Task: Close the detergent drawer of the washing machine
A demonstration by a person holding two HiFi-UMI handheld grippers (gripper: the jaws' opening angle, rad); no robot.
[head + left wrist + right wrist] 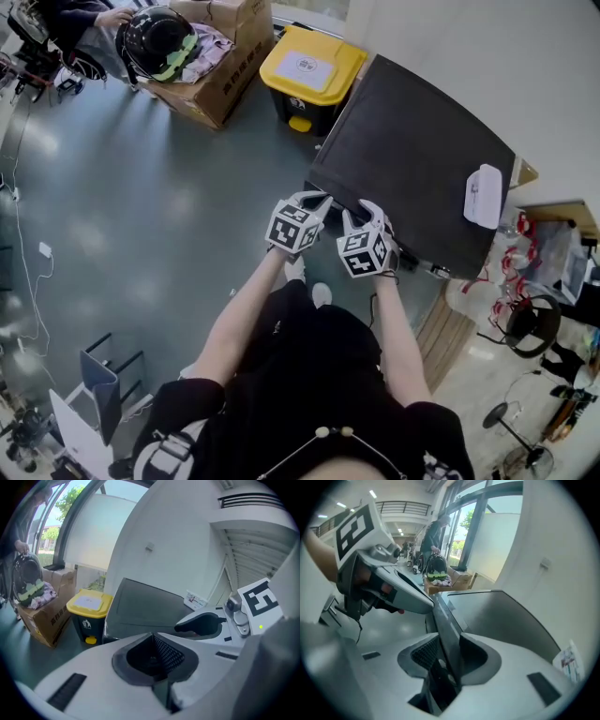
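Washing machine, dark top. Both hands at its front corner. Left tongs pressed together, nothing between them, just beside the detergent drawer. Right tongs clamped on the drawer's thin dark front edge.

Cardboard box: dark printed characters, unreadable. Bin: white litter pictogram on front. Lid label: print illegible.

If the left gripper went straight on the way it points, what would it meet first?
Probably the dark top of the washing machine, near its front edge. That lies straight beyond the closed tongs of the left gripper, with nothing between. Depth is unclear.
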